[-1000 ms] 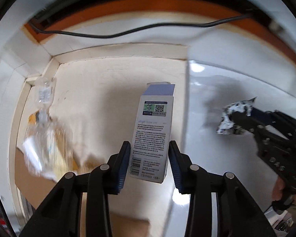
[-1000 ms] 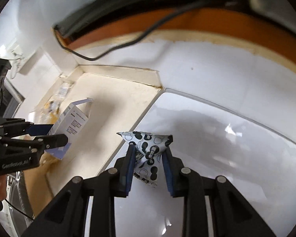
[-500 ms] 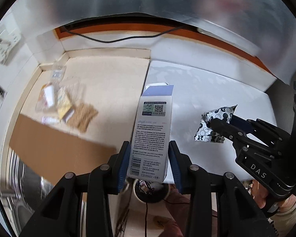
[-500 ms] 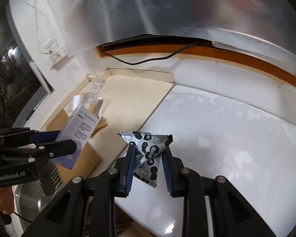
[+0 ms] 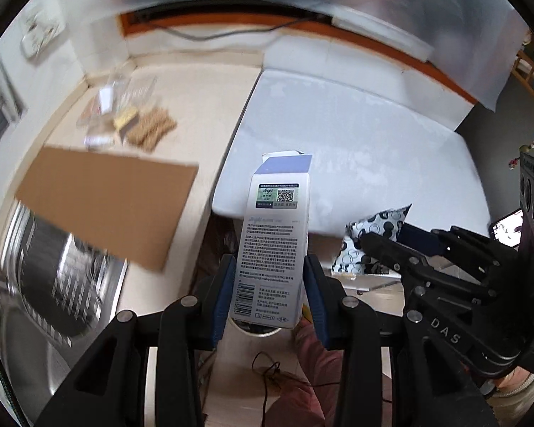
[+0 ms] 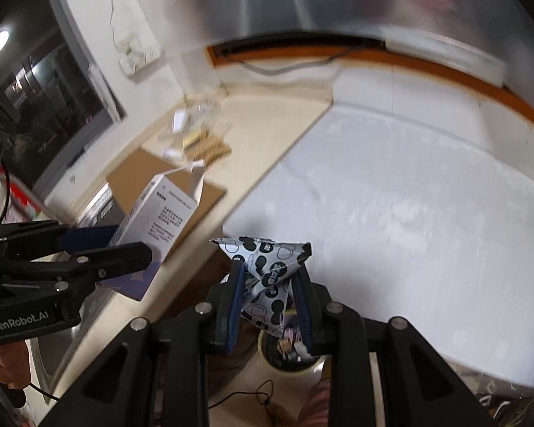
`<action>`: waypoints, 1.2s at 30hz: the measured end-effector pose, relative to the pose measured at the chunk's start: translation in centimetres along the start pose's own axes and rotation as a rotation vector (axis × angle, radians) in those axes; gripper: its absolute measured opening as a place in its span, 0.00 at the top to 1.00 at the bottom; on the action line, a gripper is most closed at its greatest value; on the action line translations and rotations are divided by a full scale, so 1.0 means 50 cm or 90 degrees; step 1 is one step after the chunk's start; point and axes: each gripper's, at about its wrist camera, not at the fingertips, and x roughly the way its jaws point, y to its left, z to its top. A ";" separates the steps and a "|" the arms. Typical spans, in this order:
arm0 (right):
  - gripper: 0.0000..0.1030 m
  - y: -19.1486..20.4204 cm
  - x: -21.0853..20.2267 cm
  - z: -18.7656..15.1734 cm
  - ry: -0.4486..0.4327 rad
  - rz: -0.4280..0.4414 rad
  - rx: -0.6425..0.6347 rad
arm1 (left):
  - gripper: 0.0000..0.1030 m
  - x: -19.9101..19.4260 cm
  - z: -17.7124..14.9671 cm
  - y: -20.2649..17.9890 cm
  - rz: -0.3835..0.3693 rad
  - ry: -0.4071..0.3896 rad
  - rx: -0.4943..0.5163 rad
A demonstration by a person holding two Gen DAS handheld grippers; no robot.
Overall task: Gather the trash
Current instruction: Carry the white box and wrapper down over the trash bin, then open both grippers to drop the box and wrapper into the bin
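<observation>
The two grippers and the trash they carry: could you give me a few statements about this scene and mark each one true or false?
1. The left gripper is shut on a white and blue carton. True.
2. The right gripper is empty. False: it is shut on a crumpled black-and-white patterned wrapper.
3. A flat sheet of brown cardboard lies on the beige counter. True.
4. The carton's top flap is sealed shut. False: the flap stands open.
5. A round bin with rubbish in it shows on the floor below the right gripper. True.
6. The white tabletop is piled with snack packets. False: the packets lie on the beige counter.
</observation>
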 end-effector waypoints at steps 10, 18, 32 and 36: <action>0.74 -0.004 0.171 -0.160 0.123 0.018 -0.023 | 0.64 0.195 -0.180 0.012 0.034 0.037 -0.081; 0.74 -0.062 0.444 -0.311 0.208 0.018 -0.061 | 0.64 0.474 -0.321 0.047 0.029 0.083 -0.160; 0.72 -0.161 0.904 -0.524 0.260 -0.002 -0.102 | 0.61 0.904 -0.498 0.124 0.062 0.076 -0.201; 0.49 -0.182 0.971 -0.555 0.262 -0.006 -0.099 | 0.45 0.946 -0.524 0.130 0.067 0.063 -0.192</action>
